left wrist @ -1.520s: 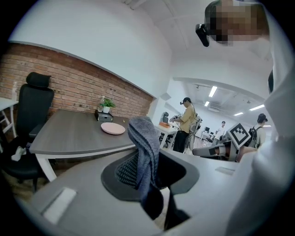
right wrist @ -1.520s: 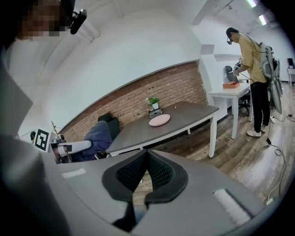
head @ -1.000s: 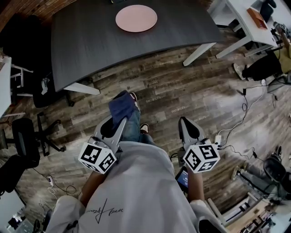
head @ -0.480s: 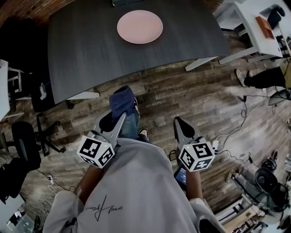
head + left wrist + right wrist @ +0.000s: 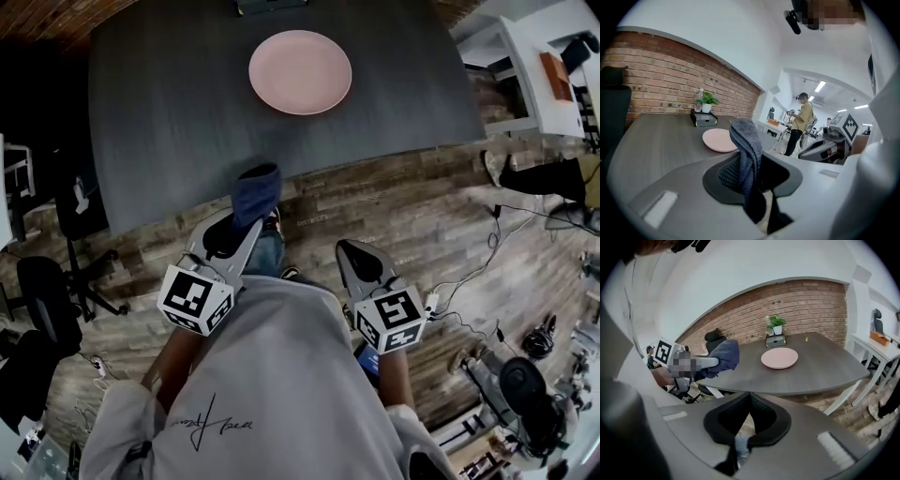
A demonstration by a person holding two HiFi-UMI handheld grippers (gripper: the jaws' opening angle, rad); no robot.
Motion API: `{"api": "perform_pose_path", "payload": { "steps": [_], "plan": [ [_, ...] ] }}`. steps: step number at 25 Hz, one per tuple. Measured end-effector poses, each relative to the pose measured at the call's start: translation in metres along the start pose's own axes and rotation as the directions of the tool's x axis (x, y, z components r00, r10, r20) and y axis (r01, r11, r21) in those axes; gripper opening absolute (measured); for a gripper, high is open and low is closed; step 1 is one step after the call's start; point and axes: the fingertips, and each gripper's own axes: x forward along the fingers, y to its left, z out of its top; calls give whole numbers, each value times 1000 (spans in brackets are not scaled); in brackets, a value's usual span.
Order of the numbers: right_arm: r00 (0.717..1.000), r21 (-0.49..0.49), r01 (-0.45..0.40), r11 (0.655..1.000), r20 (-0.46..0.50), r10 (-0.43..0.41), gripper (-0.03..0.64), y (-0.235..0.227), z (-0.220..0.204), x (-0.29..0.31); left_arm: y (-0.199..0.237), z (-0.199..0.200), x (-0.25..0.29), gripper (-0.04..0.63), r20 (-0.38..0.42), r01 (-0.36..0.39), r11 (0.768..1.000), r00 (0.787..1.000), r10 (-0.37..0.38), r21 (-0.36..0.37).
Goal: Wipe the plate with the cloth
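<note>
Approach: both grippers are closing in on the table (image 5: 169,122). Its near edge was well ahead of them a second ago and is now lying under the cloth's tip in the head view.
Plate (image 5: 300,72): it is lying flat on the table's far half, looming larger than before but still well apart from both grippers.
Left gripper (image 5: 249,228): it is clamping the blue cloth (image 5: 256,194), which is standing up out of the jaws and drooping over.
Right gripper (image 5: 351,249): its jaws are resting together, carrying nothing.
Task meaning: the walk-up is probably ending. No wiping is happening yet, since the cloth still has to reach across the table.
Count: one plate, one cloth, two grippers, one table, and one potted plant (image 5: 776,324) at the far edge.
</note>
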Motion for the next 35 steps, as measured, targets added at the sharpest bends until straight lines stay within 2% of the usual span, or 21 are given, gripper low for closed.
{"api": "perform_pose_path", "payload": {
  "steps": [4, 7, 11, 17, 27, 32, 35],
  "plan": [
    [1000, -80, -13, 997, -21, 11, 3, -8, 21, 7, 8, 12, 18, 120, -9, 28, 998, 1000, -28, 48],
    [1000, -117, -5, 993, -30, 1, 3, -9, 35, 16, 21, 22, 21, 120, -4, 28, 998, 1000, -28, 57],
    [996, -226, -37, 973, -84, 18, 4, -3, 44, 28, 39, 31, 23, 121, -14, 31, 999, 999, -31, 43],
    [993, -288, -72, 955, -111, 41, 4, -12, 65, 44, 67, 33, 31, 121, -25, -5, 1000, 1000, 5, -5],
    [990, -357, -129, 925, -104, 98, 4, -62, 122, 63, 75, 60, 76, 121, -35, -71, 996, 997, 69, -48],
    [981, -314, -188, 931, -106, 162, 4, -88, 140, 69, 77, 72, 102, 121, -41, -105, 992, 994, 102, -76],
    [970, -302, -242, 922, -92, 224, 5, -98, 154, 78, 84, 78, 114, 123, -45, -142, 987, 989, 139, -80]
  ]
}}
